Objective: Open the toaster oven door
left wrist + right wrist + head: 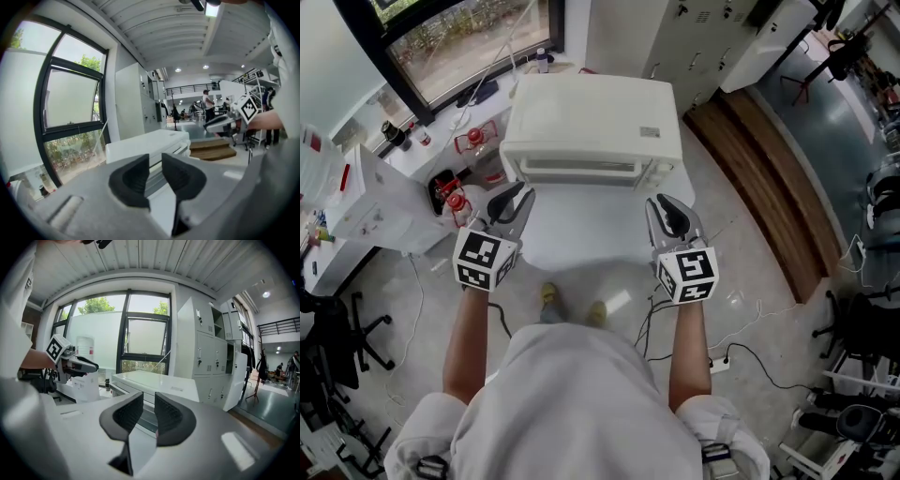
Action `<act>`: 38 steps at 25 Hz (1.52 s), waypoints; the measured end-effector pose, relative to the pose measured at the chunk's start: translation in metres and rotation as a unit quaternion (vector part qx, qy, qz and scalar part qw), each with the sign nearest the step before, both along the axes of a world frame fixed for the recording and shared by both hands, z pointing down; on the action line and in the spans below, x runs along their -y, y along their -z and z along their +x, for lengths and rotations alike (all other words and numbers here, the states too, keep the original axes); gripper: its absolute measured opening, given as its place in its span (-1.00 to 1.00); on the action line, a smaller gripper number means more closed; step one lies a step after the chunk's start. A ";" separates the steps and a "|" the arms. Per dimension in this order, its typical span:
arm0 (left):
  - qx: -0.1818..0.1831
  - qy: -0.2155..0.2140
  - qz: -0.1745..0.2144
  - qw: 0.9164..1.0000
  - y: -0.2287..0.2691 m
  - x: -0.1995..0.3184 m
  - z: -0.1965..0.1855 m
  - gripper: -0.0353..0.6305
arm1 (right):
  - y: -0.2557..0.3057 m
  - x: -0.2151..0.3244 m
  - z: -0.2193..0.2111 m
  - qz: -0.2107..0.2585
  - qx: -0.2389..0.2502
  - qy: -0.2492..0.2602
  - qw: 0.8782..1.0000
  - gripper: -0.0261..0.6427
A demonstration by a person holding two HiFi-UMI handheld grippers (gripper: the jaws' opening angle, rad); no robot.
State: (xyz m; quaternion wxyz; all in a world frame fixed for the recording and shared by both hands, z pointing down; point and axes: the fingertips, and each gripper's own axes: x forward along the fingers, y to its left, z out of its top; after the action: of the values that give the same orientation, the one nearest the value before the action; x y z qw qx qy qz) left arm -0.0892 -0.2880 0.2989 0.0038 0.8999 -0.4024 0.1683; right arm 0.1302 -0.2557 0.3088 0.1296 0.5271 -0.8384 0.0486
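The toaster oven [591, 122] sits on a white table [581, 242], at the far side from the person and straight ahead of both grippers. Its long side runs left to right across the head view. Its front, with the door [581, 172], faces the person and the fingers. The door looks shut, flat against the body, with a pale bar along its upper edge.

The left gripper [514, 199] hangs over the table just short of the left end of the oven's front. Its tips point toward the oven and do not touch it. In the left gripper view the left gripper's [155, 164] dark fingers [133, 180] stand a little apart with nothing held. The white oven [145, 145] shows through the narrow gap and beyond it, with its front corner turned toward the camera.

The right gripper [667, 208] hangs near the right end of the oven's front, also clear of it and aimed at it. In the right gripper view the right gripper's [149, 401] fingers [171, 416] are parted by a slim gap and grip nothing. The oven [154, 383] lies just past the tips, and its front edge crosses behind the gap.

The two grippers sit well apart, level with each other, with bare table between them.
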 end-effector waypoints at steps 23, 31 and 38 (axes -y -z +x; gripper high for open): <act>0.245 -0.169 -0.021 0.954 -0.059 0.042 0.030 -0.65 | -0.046 0.056 -0.034 -0.059 -0.217 0.165 0.960 -0.74; 0.291 -0.185 -0.048 0.937 -0.086 0.068 0.034 -0.65 | -0.076 0.082 -0.038 -0.089 -0.296 0.217 0.926 -0.74; 0.296 -0.197 -0.067 0.932 -0.100 0.078 0.031 -0.60 | -0.086 0.092 -0.042 -0.095 -0.323 0.232 0.913 -0.74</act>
State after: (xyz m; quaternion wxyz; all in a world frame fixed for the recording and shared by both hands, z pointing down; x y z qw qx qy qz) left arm -0.0577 -0.3662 0.3986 -0.0883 0.8683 -0.1875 0.4507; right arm 0.0879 -0.3477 0.3948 0.4508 0.2900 -0.8408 -0.0762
